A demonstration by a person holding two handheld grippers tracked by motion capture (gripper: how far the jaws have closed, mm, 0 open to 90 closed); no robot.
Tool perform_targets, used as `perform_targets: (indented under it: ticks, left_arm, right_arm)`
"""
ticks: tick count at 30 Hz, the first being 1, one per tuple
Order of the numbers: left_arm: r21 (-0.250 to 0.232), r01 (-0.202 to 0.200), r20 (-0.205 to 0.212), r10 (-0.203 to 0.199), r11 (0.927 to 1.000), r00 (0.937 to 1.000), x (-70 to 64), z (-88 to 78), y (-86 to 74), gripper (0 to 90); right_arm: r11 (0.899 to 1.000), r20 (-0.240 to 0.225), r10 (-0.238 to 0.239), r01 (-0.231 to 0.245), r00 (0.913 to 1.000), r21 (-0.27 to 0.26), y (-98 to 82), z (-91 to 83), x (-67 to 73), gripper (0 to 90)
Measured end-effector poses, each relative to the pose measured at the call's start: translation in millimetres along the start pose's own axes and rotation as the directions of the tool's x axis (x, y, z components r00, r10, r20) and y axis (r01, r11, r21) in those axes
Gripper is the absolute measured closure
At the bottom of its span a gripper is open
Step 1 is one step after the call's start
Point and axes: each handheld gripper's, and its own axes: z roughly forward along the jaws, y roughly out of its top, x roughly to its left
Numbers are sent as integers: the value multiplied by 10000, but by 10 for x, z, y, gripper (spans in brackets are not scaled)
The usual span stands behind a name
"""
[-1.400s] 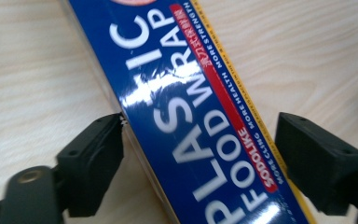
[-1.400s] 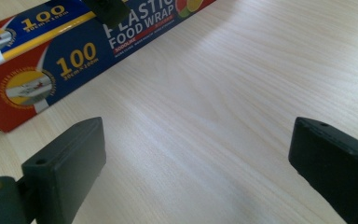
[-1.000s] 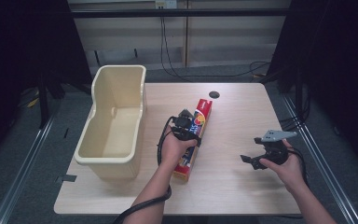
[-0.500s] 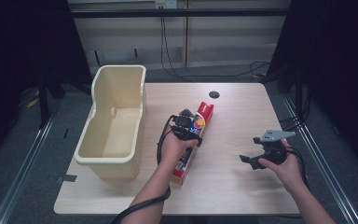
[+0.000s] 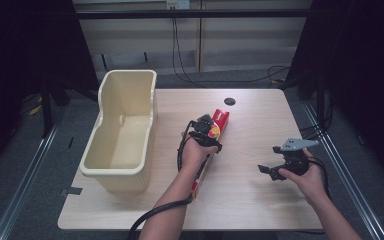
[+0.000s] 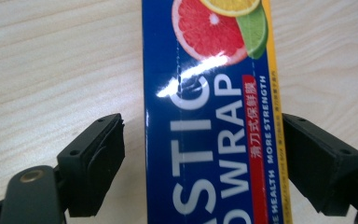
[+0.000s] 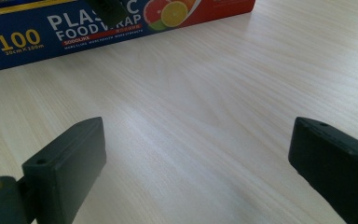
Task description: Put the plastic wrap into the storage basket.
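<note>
A long box of plastic food wrap (image 5: 220, 120), blue and red with citrus pictures, lies on the wooden table (image 5: 250, 205) near its middle. My left gripper (image 5: 205, 133) points down over the box, one jaw on each side. In the left gripper view the box (image 6: 209, 140) sits between the jaws of the left gripper (image 6: 201, 128). A gap shows at the left pad (image 6: 107, 158), and the jaws have just been opening. My right gripper (image 5: 268, 171) hovers open over bare wood to the right. The right gripper view shows the right gripper (image 7: 198, 130) with nothing between its jaws and the box (image 7: 74, 28) farther off.
A tall cream plastic bin (image 5: 130, 80) stands on the left part of the table, a little way from the box. A round black cable hole (image 5: 230, 101) sits near the far edge. Black cables trail from both grippers toward the near edge.
The left gripper's jaws have spread apart around the box, and that hand has shifted slightly along it. The right hand has stayed where it was.
</note>
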Motion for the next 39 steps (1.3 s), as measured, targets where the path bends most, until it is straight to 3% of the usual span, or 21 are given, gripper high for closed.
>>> perform_targets:
  ticks: [2, 5, 8, 12, 15, 19, 23, 28, 32, 36, 38, 39]
  left_arm:
    - [163, -1, -45, 2, 9999, 10000, -1, -6, 4, 174]
    - [-175, -9, -159, 6, 9998, 9999, -22, 8, 15, 197]
    - [-200, -93, -295, 87, 9998, 9995, -23, 0, 18, 226]
    - [-205, 72, -305, -79, 9998, 9995, -19, 11, 22, 251]
    - [-151, 311, 16, -311, 9994, 9995, -21, 10, 17, 332]
    - [-180, 425, -76, -427, 9989, 9991, -40, 6, 26, 347]
    - [14, 224, -381, -223, 9997, 9990, -66, -22, 41, 372]
    - [649, 295, -411, -269, 9975, 9988, -64, -82, 77, 402]
    - [857, 252, -408, -218, 9960, 9989, -85, -129, 86, 404]
    - [808, 185, -348, -158, 9966, 9993, -112, -248, 121, 405]
    - [795, -33, -282, 56, 9968, 9996, -120, -315, 144, 405]
    - [970, -60, -259, 85, 9953, 9996, -130, -394, 170, 405]
  right_arm:
    - [10000, -19, 10, -10, 10000, 1, 0, -2, -2, 38]
    - [10000, -66, 8, -8, 10000, -16, -1, -4, -4, 38]
    - [10000, -35, 6, -6, 10000, 22, -1, -6, -1, 38]
    - [10000, -47, 21, -21, 10000, -14, 0, -7, 0, 38]
    - [10000, -66, 10, -10, 10000, -19, 0, -7, -2, 38]
    - [10000, -101, -25, 25, 9999, 10, 1, -4, 0, 38]
    - [10000, -133, -7, 7, 9999, -9, 3, -9, -1, 38]
    - [10000, -130, -9, 8, 9999, -53, 4, -9, -5, 38]
    - [10000, -167, -6, 5, 9999, -66, 6, -11, -5, 38]
    - [10000, -155, 20, -21, 9999, -50, 6, -13, -5, 36]
    - [10000, -94, -5, 5, 10000, -74, 7, -18, -4, 36]
    - [10000, -83, -1, 0, 10000, -81, 8, -20, -5, 35]
